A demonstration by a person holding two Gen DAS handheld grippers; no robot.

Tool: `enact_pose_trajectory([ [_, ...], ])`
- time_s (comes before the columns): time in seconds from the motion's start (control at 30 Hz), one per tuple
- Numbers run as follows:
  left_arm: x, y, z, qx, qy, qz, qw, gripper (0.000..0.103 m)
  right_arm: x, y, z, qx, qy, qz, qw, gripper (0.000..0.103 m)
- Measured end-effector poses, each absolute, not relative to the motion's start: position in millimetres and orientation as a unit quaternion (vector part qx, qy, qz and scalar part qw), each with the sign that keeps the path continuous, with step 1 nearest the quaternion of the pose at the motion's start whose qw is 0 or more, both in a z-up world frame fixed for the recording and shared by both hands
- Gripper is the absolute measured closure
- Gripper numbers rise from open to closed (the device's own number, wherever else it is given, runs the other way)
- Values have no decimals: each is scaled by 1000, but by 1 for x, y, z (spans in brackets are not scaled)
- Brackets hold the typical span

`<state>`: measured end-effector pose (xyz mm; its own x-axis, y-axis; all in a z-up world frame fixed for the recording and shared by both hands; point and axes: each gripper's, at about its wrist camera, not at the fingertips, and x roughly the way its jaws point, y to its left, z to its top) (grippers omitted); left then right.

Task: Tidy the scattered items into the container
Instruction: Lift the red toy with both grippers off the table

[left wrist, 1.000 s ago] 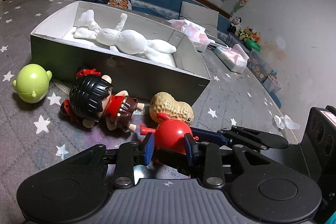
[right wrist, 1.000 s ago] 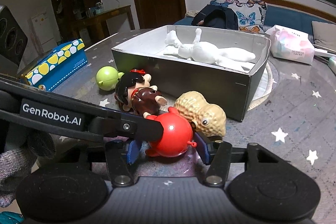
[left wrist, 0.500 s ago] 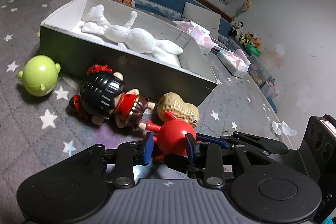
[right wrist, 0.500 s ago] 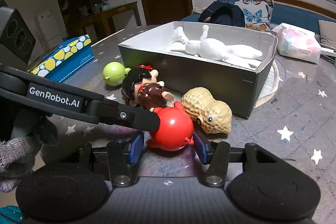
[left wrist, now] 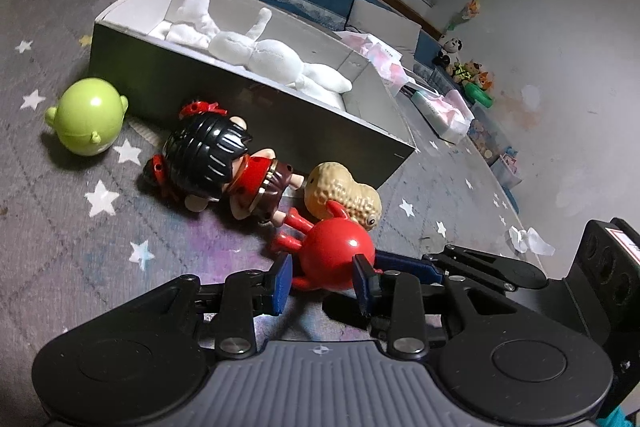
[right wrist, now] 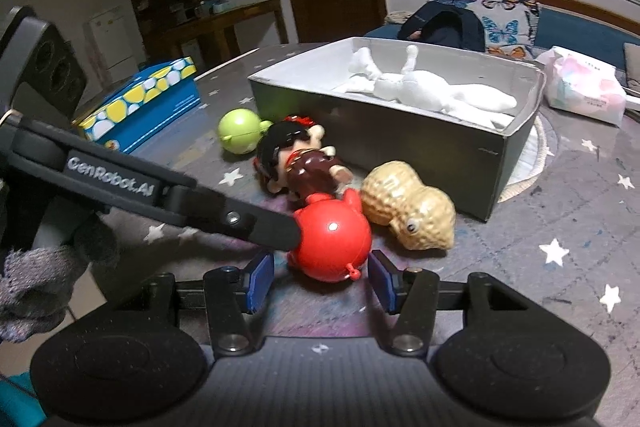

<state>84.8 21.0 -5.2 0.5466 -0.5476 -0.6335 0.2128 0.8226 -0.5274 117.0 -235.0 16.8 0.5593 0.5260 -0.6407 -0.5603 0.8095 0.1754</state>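
Observation:
A round red toy lies on the star-patterned table. My left gripper is shut on it, both blue pads touching its sides. My right gripper is open around the same toy from the other side, pads apart from it. A peanut toy, a black-haired doll and a green round toy lie beside it. The grey open box behind holds a white plush.
A blue-yellow tissue box stands at the left. A pink-white wipes pack lies right of the box. A crumpled white paper lies on the table. My left gripper's arm crosses the right wrist view.
My left gripper has stayed shut on the red toy while both cameras pulled back and up a little. My right gripper's jaws have widened slightly around the toy.

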Motion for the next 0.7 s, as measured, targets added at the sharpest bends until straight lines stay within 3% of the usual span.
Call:
enact_pose_trajectory([
  [0.4,100,35,-17,-298,432,-228,820,67,132,-229,13,-12,354,304,884,49],
  [0.7,103,34,-27,-342,440,-221,800,62,131,-230,9,-18,356,296,886,50],
])
